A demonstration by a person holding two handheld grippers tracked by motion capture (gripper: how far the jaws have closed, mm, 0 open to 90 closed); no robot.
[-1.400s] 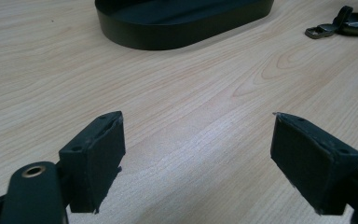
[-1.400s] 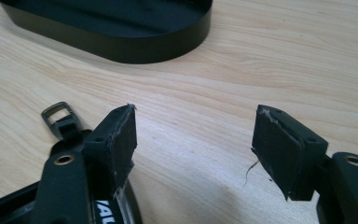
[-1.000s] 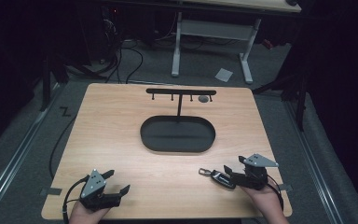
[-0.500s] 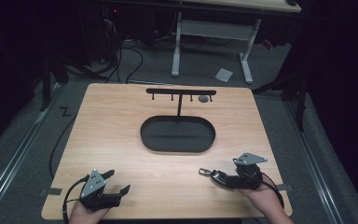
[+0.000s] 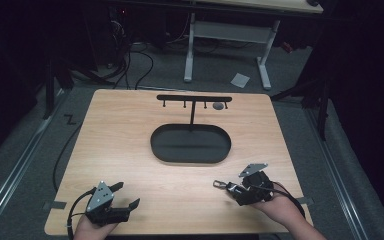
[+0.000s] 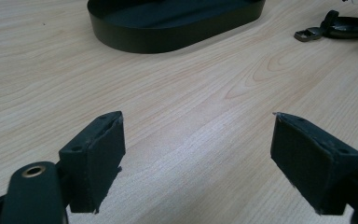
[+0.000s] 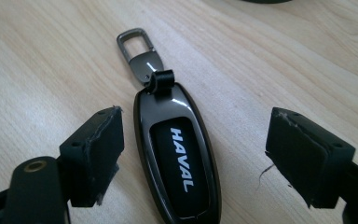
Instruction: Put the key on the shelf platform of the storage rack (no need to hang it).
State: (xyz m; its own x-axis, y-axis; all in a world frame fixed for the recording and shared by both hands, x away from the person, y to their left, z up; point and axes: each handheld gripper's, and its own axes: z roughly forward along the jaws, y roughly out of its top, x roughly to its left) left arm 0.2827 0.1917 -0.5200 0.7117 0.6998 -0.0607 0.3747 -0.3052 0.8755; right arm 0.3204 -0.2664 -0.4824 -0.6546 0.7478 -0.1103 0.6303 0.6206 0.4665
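A glossy dark key fob [image 7: 179,154] marked HAVAL lies flat on the wooden table [image 5: 130,130], its metal clasp [image 7: 137,46] pointing away from the camera. My right gripper [image 7: 196,154] is open, one jaw on each side of the fob, neither touching it. From above, the fob [image 5: 228,187] sticks out to the left of the right gripper [image 5: 235,192] near the front right edge. My left gripper [image 5: 125,195] stands open at the front left with bare wood between its jaws [image 6: 198,158]. The fob [image 6: 345,28] also shows far off in the left gripper view.
A black oval base [image 5: 190,145] sits mid-table, with a thin post and a hook bar [image 5: 194,98] above it. A small round thing [image 5: 218,106] hangs at the bar's right end. The base's wall [image 6: 168,37] rises ahead of the left gripper.
My right gripper has slid left along the table so its open jaws now flank the fob. The fob and the left gripper have stayed put.
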